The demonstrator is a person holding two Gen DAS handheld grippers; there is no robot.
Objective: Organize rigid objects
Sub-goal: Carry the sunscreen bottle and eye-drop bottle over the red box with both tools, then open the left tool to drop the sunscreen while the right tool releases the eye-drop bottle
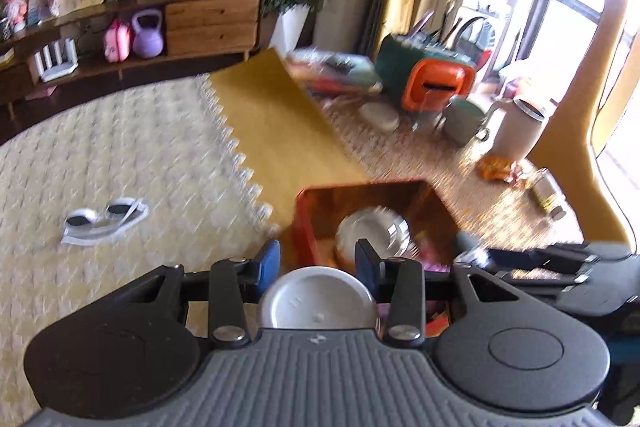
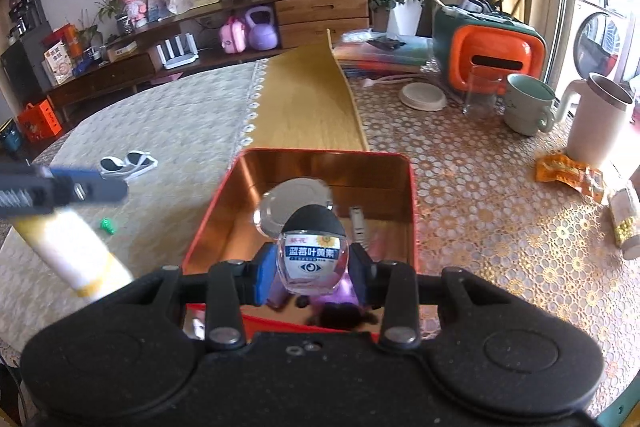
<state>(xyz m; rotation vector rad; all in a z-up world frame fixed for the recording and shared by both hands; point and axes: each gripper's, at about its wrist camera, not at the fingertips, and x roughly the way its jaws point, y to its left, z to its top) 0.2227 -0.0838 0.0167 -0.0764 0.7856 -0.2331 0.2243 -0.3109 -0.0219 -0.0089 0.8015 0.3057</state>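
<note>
Clear black-capped bottle [image 2: 313, 254], blue label

Far clutter [image 1: 420, 79] motion-blurred in left view, tube [image 2: 76, 255] cut off by the gripper body

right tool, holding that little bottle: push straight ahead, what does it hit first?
Most likely the inside of the red tin: the right tool, gripping the small bottle, points down into it, toward the clear round lid. Depth is uncertain.

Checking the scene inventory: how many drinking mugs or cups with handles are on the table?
2. A pale green mug stands at the table's far right, in front of the orange box. A taller white mug stands right of it, near the window. Others may be hidden behind the clutter.
</note>
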